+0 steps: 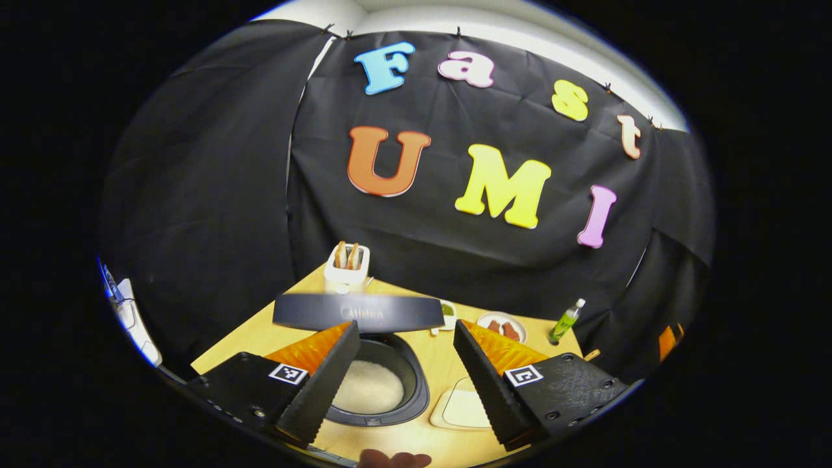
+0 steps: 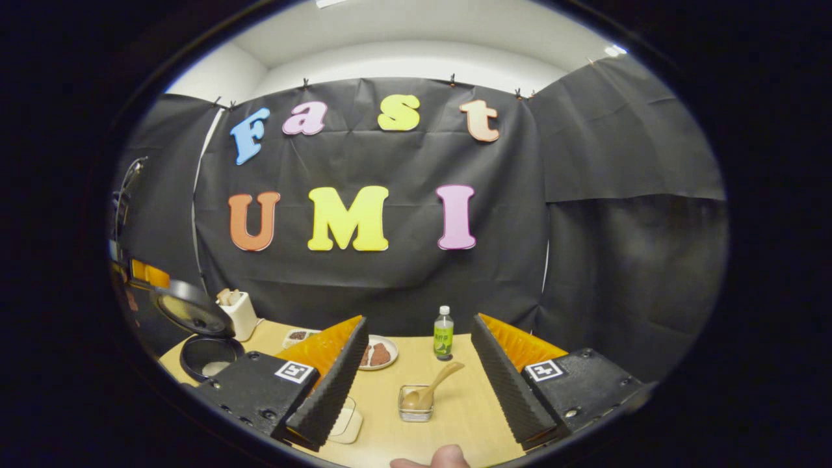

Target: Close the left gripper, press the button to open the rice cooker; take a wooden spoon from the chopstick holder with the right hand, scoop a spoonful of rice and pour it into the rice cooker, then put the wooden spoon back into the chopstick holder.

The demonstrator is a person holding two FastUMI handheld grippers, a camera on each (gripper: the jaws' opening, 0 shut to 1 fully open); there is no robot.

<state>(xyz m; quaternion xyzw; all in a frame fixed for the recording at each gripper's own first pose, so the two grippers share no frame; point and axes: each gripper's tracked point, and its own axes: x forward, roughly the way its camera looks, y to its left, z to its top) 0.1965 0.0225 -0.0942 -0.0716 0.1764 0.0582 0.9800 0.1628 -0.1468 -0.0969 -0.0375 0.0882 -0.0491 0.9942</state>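
Both grippers, left gripper (image 1: 406,364) and right gripper (image 2: 416,364), are gaping wide, holding nothing. One open black rice cooker (image 1: 377,380) is sitting lower centre; one wooden spoon (image 2: 432,389) is resting in one clear square holder (image 2: 416,403).

Rice cooker lid (image 1: 357,312): pale lettering across the front edge, too blurred to read. Left gripper (image 1: 406,338) and right gripper (image 2: 419,325): a square black-and-white coded marker on each finger mount, no characters. Bottle (image 2: 443,335): label print too small to read.
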